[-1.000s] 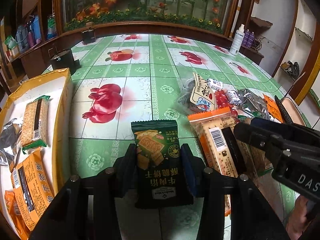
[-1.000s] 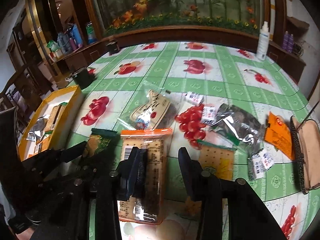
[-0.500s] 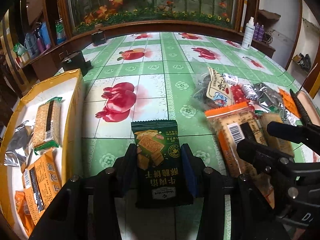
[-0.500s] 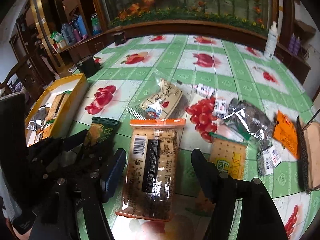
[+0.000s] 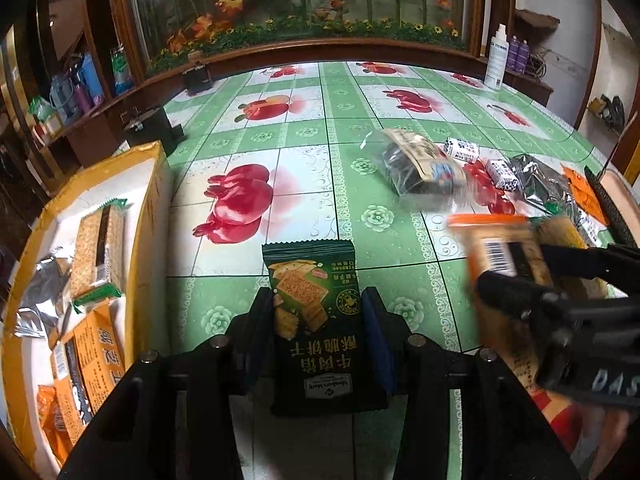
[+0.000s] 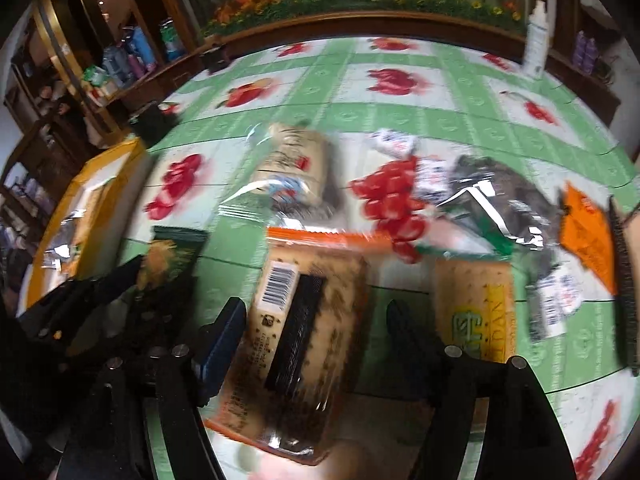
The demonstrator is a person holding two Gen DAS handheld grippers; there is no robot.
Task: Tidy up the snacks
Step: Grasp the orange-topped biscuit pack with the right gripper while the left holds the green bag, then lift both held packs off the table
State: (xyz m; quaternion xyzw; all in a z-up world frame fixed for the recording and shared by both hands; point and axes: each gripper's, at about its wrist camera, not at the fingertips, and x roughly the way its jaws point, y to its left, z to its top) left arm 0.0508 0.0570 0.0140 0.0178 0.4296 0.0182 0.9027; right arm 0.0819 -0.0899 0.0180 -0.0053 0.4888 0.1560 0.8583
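My left gripper point(image 5: 318, 312) is shut on a dark green cracker packet point(image 5: 316, 300) and holds it over the green fruit-print tablecloth. A yellow box point(image 5: 150, 200) with several snack packs in it stands to the left. My right gripper point(image 6: 316, 320) is open, its fingers on either side of an orange-edged cracker pack point(image 6: 304, 340) on the table; this view is blurred. That pack also shows in the left wrist view point(image 5: 504, 252), under the right gripper.
More snacks lie to the right: a clear bag with a beige label point(image 5: 420, 164), small white candies point(image 5: 462, 148), a silver foil bag point(image 6: 504, 200), an orange sachet point(image 6: 588, 236), a yellow cracker pack point(image 6: 476, 304). A white spray bottle point(image 5: 494, 60) stands far back.
My right gripper has opened wide and moved forward around the orange-edged cracker pack. My left gripper has lifted slightly and turned with the green packet still in it.
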